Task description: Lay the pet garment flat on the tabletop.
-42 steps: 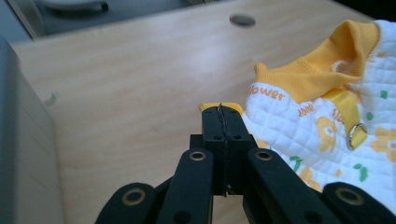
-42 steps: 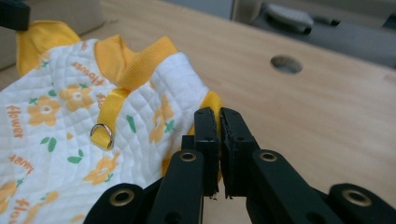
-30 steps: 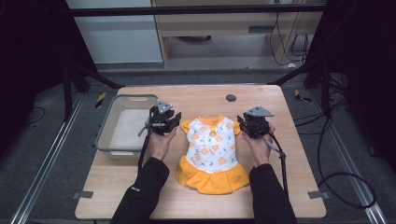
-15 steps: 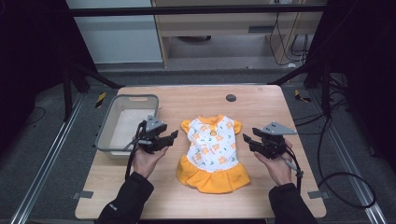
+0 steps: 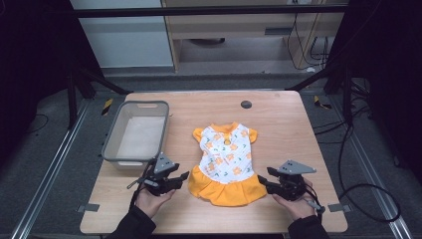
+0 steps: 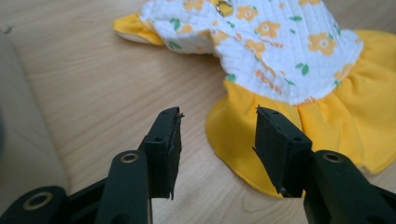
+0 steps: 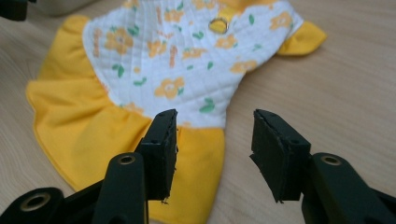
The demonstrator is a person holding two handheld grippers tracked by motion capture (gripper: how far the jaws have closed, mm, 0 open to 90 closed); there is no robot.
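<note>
Beside the dress [image 5: 226,164], both grippers level.

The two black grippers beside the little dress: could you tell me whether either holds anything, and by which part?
Nothing is held. The left gripper and the right gripper both stand open, each facing the skirt edge of the white floral dress with its yellow skirt.

Black sleeves cover both forearms. Each black gripper [image 5: 184,175] [image 5: 262,179] carries a grey three-cornered plate, a trailing black cable, and brass-ringed screw holes behind square fingers [image 6: 164,140].
</note>
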